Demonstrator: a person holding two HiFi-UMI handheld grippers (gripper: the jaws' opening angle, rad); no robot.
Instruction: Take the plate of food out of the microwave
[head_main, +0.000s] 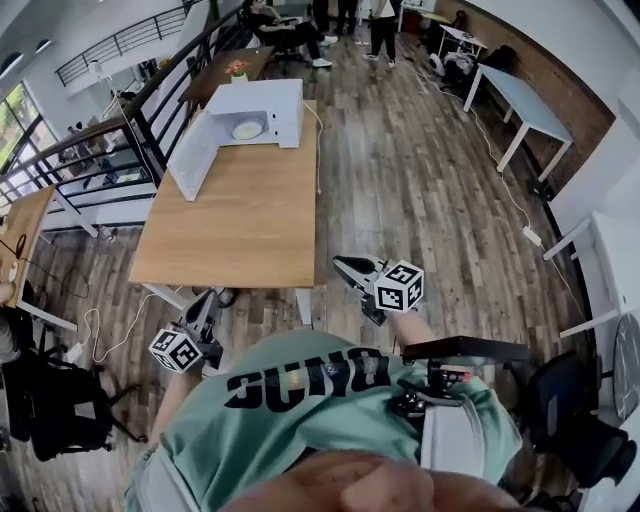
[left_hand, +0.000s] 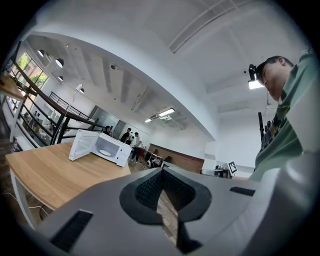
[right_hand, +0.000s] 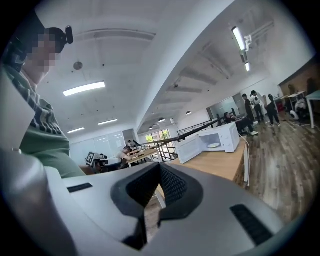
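A white microwave (head_main: 255, 108) stands at the far end of a wooden table (head_main: 230, 220), its door (head_main: 195, 150) swung wide open to the left. A pale plate (head_main: 247, 128) lies inside it. The left gripper view shows the microwave (left_hand: 100, 148) and its plate (left_hand: 105, 152) far off, and the right gripper view shows the same microwave (right_hand: 210, 142) and plate (right_hand: 213, 145). My left gripper (head_main: 205, 300) is shut and empty, short of the table's near left corner. The right gripper (head_main: 342, 264), also shut and empty, is beside the near right corner. Both are far from the microwave.
A black railing (head_main: 150, 100) runs along the table's left side. The microwave's cord (head_main: 318, 150) hangs off the right edge. White tables (head_main: 520, 100) stand at the right, a dark chair (head_main: 60, 400) at the lower left, and people at the far end (head_main: 380, 30).
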